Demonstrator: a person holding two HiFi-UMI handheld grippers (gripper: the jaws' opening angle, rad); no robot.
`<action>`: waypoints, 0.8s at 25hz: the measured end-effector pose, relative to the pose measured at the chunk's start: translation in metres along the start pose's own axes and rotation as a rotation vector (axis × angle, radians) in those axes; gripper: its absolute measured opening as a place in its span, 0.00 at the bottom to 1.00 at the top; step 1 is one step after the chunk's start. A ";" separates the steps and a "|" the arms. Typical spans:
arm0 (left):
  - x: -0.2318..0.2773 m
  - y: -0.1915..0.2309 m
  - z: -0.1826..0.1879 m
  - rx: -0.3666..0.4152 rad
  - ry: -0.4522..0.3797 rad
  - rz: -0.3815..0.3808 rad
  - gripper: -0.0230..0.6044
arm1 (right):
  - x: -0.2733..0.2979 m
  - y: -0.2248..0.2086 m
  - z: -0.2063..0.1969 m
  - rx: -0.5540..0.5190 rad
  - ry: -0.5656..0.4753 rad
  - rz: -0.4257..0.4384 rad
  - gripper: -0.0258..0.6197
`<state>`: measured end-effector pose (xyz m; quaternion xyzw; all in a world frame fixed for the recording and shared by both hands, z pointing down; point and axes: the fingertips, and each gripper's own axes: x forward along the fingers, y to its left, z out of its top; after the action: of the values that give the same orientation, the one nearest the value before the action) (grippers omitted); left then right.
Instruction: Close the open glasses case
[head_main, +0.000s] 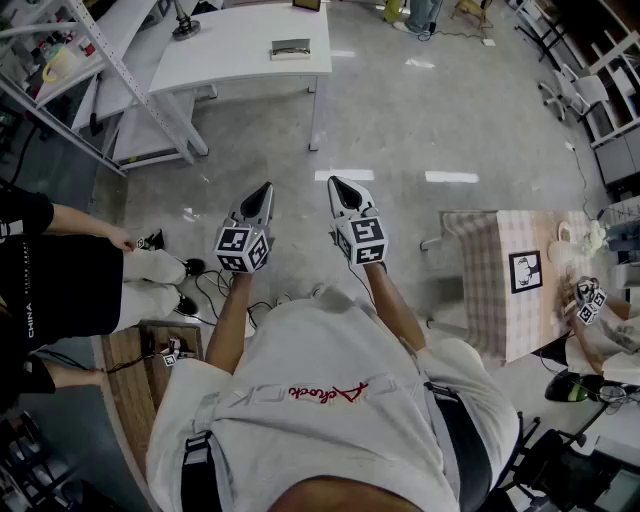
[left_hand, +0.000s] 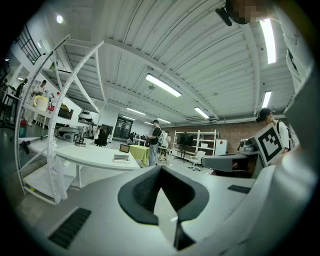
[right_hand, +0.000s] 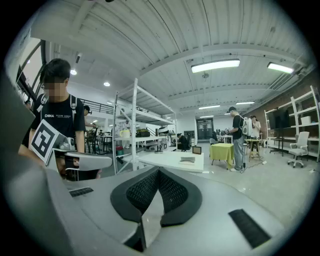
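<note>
The glasses case (head_main: 290, 47) is a small grey case lying on the white table (head_main: 230, 45) far ahead of me; from here I cannot make out how its lid stands. It also shows small in the left gripper view, glasses case (left_hand: 121, 158), and in the right gripper view, glasses case (right_hand: 187, 160). My left gripper (head_main: 263, 190) and right gripper (head_main: 335, 184) hang side by side over the bare floor, well short of the table. Both point roughly level toward it. Their jaws are shut with the tips meeting and nothing between them, left gripper (left_hand: 160, 170), right gripper (right_hand: 158, 172).
A metal shelving rack (head_main: 110, 60) stands left of the white table. A person in black (head_main: 40, 280) is at my left, with cables on the floor. A checked-cloth table (head_main: 500, 280) stands at the right. Open concrete floor (head_main: 400, 120) lies between me and the white table.
</note>
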<state>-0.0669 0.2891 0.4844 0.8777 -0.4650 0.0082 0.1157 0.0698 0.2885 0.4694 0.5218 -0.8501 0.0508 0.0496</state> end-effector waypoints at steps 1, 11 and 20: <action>0.001 -0.001 -0.001 -0.001 0.001 -0.002 0.08 | -0.001 -0.001 -0.001 0.001 0.002 -0.001 0.08; 0.008 -0.007 -0.006 0.000 0.011 0.006 0.08 | -0.005 -0.015 -0.004 0.049 -0.007 0.001 0.08; 0.018 -0.010 -0.001 0.010 0.000 0.031 0.08 | -0.005 -0.031 -0.007 0.057 -0.011 0.012 0.08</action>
<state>-0.0483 0.2803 0.4858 0.8709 -0.4787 0.0124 0.1109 0.0997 0.2797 0.4765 0.5182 -0.8517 0.0723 0.0296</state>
